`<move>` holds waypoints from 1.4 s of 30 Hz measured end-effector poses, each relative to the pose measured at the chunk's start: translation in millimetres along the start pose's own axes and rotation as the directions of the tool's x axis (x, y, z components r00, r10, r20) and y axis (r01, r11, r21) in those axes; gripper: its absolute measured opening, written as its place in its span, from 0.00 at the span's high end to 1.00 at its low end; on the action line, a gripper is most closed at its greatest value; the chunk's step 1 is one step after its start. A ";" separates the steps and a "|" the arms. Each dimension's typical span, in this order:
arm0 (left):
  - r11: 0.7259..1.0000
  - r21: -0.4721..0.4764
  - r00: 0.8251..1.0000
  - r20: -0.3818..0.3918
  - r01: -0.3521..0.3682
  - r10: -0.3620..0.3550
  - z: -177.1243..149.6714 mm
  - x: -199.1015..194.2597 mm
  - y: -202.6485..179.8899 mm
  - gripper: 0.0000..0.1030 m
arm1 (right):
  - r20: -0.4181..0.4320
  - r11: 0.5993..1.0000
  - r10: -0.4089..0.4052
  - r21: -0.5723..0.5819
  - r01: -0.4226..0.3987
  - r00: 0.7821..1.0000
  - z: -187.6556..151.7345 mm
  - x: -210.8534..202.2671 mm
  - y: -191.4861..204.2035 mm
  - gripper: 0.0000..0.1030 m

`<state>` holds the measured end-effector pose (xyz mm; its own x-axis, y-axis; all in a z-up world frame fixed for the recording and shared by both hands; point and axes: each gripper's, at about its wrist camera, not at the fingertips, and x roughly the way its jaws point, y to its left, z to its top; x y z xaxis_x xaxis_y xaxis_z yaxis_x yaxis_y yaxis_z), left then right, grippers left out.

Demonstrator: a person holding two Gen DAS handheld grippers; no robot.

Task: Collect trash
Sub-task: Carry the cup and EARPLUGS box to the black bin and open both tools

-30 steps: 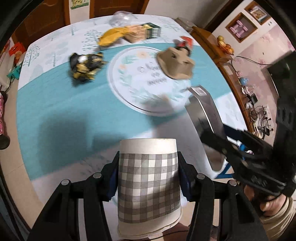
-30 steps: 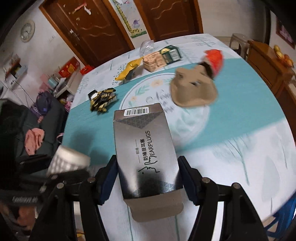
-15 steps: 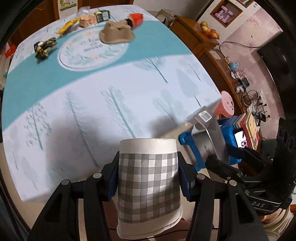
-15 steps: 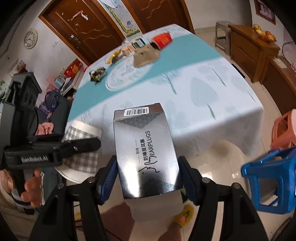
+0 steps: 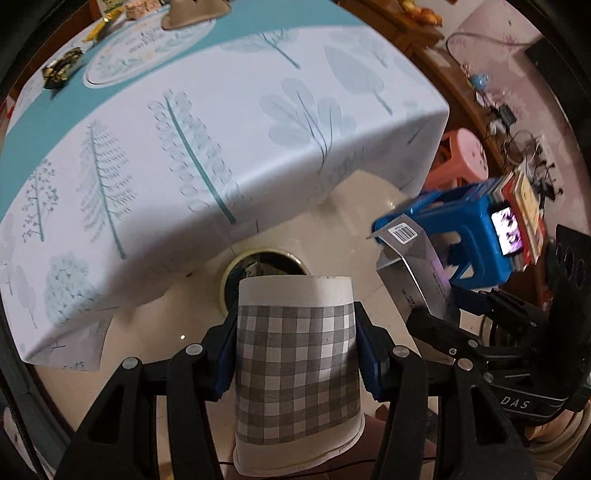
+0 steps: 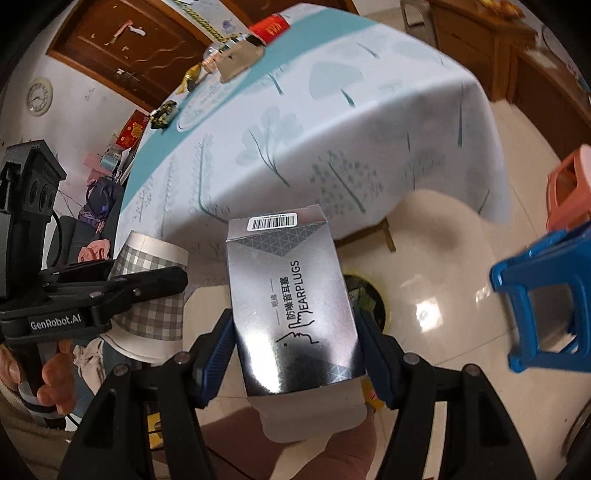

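My left gripper [image 5: 295, 354] is shut on a grey-checked paper cup [image 5: 297, 365], held above the floor just short of a round waste bin [image 5: 258, 267]. My right gripper [image 6: 295, 347] is shut on a silver earplugs box [image 6: 291, 302]. The box also shows in the left wrist view [image 5: 417, 280], to the right of the cup. The bin shows behind the box in the right wrist view [image 6: 365, 299]. The cup and left gripper appear at the left of the right wrist view [image 6: 151, 291]. More trash lies far off on the table: a brown carton [image 5: 195, 11], a black-gold wrapper [image 5: 59, 68].
The table with a white and teal tree-print cloth [image 5: 221, 129] overhangs the bin at the left and back. A blue plastic stool [image 5: 469, 240] and a pink stool [image 5: 461, 158] stand to the right on the glossy tiled floor [image 6: 443, 266].
Both grippers have moved off the table's edge and down toward the floor with their loads. The waste bin has come into view under the table edge.
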<state>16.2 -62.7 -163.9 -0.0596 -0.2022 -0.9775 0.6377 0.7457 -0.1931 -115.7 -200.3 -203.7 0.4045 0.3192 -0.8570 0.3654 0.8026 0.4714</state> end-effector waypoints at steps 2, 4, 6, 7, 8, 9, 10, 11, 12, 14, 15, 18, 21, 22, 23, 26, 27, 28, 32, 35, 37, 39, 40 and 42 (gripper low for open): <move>1.000 0.016 1.000 -0.024 0.000 0.000 -4.3 11.8 -1.6 0.48 | -0.009 1.000 0.001 0.020 -0.001 1.000 -4.5 6.8 -3.6 0.37; 1.000 0.025 0.999 -0.040 0.001 0.000 -6.2 22.3 -0.2 0.48 | -0.015 0.999 0.000 0.039 0.000 1.000 -9.4 13.8 -8.6 0.37; 0.999 0.032 0.998 -0.056 0.006 -0.004 -10.8 35.5 2.0 0.48 | -0.024 0.998 -0.013 0.054 0.015 1.000 -13.4 24.0 -12.3 0.37; 0.999 0.031 0.998 -0.061 0.007 -0.005 -11.1 41.4 1.7 0.48 | -0.027 0.998 -0.018 0.060 0.019 0.999 -15.4 26.7 -14.9 0.37; 0.999 0.032 0.998 -0.068 0.008 -0.006 -12.8 48.4 3.3 0.48 | -0.030 0.997 -0.024 0.071 0.026 0.999 -17.6 32.4 -18.1 0.37; 0.999 0.034 0.997 -0.075 0.008 -0.005 -15.3 58.1 6.3 0.48 | -0.033 0.996 -0.029 0.081 0.031 0.999 -19.6 37.3 -20.7 0.37; 0.999 0.035 0.997 -0.079 0.007 -0.004 -15.5 66.6 8.1 0.48 | -0.038 0.995 -0.035 0.095 0.039 0.999 -22.0 45.6 -24.5 0.37; 0.999 0.034 0.997 -0.083 0.007 -0.005 -15.2 76.1 5.1 0.48 | -0.043 0.993 -0.039 0.106 0.044 0.998 -24.1 52.7 -27.7 0.37; 0.999 0.034 0.996 -0.089 0.009 -0.006 -16.9 86.1 7.3 0.48 | -0.052 0.991 -0.045 0.123 0.051 0.998 -27.2 62.4 -32.1 0.37; 0.999 0.036 0.995 -0.100 0.015 -0.011 -19.7 106.7 13.3 0.48 | -0.064 0.987 -0.051 0.152 0.060 0.997 -32.0 77.8 -38.9 0.37; 0.999 0.034 0.994 -0.108 0.017 -0.013 -21.1 118.5 16.6 0.48 | -0.069 0.984 -0.055 0.164 0.066 0.996 -34.2 85.8 -42.6 0.37; 1.000 0.027 0.992 -0.129 0.013 -0.009 -23.4 155.9 23.3 0.48 | -0.078 0.973 -0.071 0.213 0.086 0.994 -44.6 113.3 -57.2 0.37; 1.000 0.031 0.992 -0.124 0.006 -0.002 -24.9 190.4 31.5 0.47 | -0.092 0.960 -0.075 0.263 0.097 0.993 -57.3 145.3 -74.5 0.37; 0.999 0.032 0.993 -0.121 0.002 0.002 -24.9 198.4 32.6 0.47 | -0.096 0.958 -0.078 0.269 0.101 0.992 -60.5 153.0 -77.6 0.37; 0.999 0.035 0.993 -0.120 -0.002 0.006 -25.3 208.5 34.6 0.47 | -0.103 0.956 -0.082 0.274 0.107 0.991 -64.4 164.0 -81.8 0.37; 0.999 0.037 0.993 -0.117 -0.011 0.015 -26.8 239.3 40.1 0.47 | -0.114 0.952 -0.084 0.284 0.113 0.990 -72.8 192.5 -92.4 0.37; 0.999 0.035 0.993 -0.119 -0.013 0.017 -27.9 252.0 42.8 0.46 | -0.115 0.951 -0.087 0.285 0.117 0.990 -74.9 200.0 -94.6 0.37; 0.999 0.034 0.993 -0.119 -0.013 0.017 -27.8 258.9 44.8 0.45 | -0.116 0.951 -0.090 0.286 0.120 0.989 -76.6 208.2 -97.5 0.37; 0.999 0.024 0.991 -0.128 -0.021 0.024 -30.3 295.1 53.4 0.41 | -0.112 0.944 -0.098 0.303 0.128 0.989 -83.5 231.2 -106.5 0.37; 1.000 0.007 0.988 -0.151 -0.026 0.027 -31.6 312.7 59.8 0.29 | -0.110 0.943 -0.104 0.304 0.133 0.989 -85.1 241.0 -111.6 0.37; 0.999 0.002 0.989 -0.141 -0.041 0.041 -32.0 320.6 63.3 0.21 | -0.105 0.944 -0.109 0.300 0.136 0.988 -85.4 245.6 -114.9 0.36; 0.998 -0.002 0.990 -0.126 -0.055 0.054 -33.3 321.6 65.1 0.17 | -0.103 0.943 -0.115 0.300 0.141 0.988 -86.1 248.7 -117.7 0.36; 0.998 -0.006 0.991 -0.120 -0.059 0.058 -34.4 321.7 66.8 0.15 | -0.102 0.942 -0.116 0.303 0.142 0.988 -86.3 250.6 -119.5 0.36; 0.997 -0.015 0.992 -0.106 -0.071 0.069 -37.8 318.4 70.0 0.14 | -0.102 0.941 -0.119 0.306 0.145 0.988 -86.2 255.5 -121.5 0.36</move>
<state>12.8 -50.9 -491.8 -0.0963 -0.0814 -0.9920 0.6289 0.7675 -0.1240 -129.1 -172.8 -497.9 0.2705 0.2717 -0.9236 0.6589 0.6472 0.3834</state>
